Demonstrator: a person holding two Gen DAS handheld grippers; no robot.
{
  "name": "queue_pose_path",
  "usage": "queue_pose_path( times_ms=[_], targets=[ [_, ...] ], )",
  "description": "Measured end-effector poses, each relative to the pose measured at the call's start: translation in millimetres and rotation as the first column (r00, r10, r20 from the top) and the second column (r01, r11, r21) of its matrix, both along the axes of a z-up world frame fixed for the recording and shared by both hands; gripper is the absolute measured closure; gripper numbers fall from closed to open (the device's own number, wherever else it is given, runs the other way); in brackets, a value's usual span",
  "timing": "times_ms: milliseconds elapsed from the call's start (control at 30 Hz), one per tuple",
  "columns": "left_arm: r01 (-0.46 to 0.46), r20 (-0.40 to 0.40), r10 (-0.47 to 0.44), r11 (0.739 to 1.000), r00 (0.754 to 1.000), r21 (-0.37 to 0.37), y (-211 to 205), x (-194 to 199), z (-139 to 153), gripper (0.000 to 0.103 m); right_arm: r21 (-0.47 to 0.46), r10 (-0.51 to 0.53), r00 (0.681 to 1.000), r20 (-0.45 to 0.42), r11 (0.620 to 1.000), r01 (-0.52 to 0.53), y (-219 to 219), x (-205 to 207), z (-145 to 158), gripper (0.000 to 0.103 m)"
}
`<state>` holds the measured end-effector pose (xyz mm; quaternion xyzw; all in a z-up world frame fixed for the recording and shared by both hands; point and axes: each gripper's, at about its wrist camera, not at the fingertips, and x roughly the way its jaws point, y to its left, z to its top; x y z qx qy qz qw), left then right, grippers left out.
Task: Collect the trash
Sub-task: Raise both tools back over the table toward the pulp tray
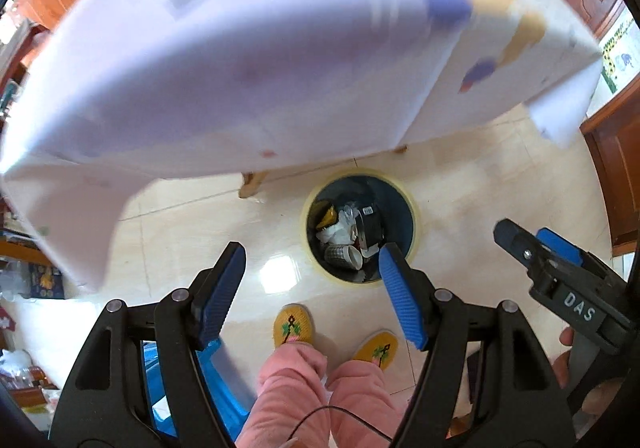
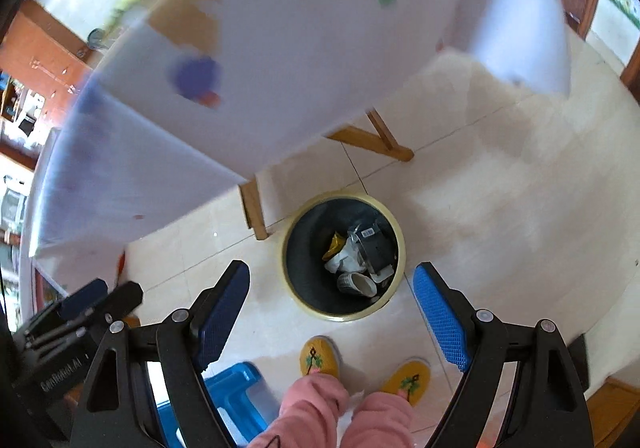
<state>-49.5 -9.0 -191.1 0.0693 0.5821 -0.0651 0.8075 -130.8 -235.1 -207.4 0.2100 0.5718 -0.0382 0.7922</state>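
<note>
I see left gripper (image 1: 312, 288) pointing down at floor, fingers spread, nothing between. Right gripper (image 2: 332, 312) likewise aimed down, fingers spread, empty. Trash bin (image 2: 292, 288) mid-frame, just beyond both, holding cup (image 2: 358, 284) and wrappers. Table (image 1: 240, 67) fills upper frame, blurred.

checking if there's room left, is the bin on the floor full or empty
Partly full: the bin holds a cup, yellow wrapper and dark packaging low inside, with bare wall above them.
</note>
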Motion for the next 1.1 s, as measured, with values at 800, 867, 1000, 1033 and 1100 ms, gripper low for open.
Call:
queue_pose_path(
  times_ms=[800,867,1000,1033,1100],
  targets=[
    [-0.08,0.356,0.066,0.996,0.932,0.025,11,-18,297,0.036,-0.138,0.234,0.915,0.329,0.97,-0.198,19,-10,292,0.017],
    [-0.089,0.368,0.076,0.996,0.927,0.018,12,-13,310,0.036,-0.147,0.239,0.907,0.346,0.969,-0.199,18,-5,303,0.017],
    [-0.108,0.38,0.102,0.994,0.919,-0.004,15,5,325,0.036,-0.166,0.258,0.891,0.374,0.964,-0.209,17,14,324,0.017],
    [-0.111,0.382,0.106,0.994,0.918,-0.01,16,10,326,0.034,-0.173,0.265,0.887,0.378,0.962,-0.213,17,21,327,0.017],
    [-0.12,0.387,0.119,0.993,0.914,-0.022,19,25,330,0.025,-0.184,0.276,0.882,0.382,0.958,-0.221,18,37,334,0.017]
  ],
)
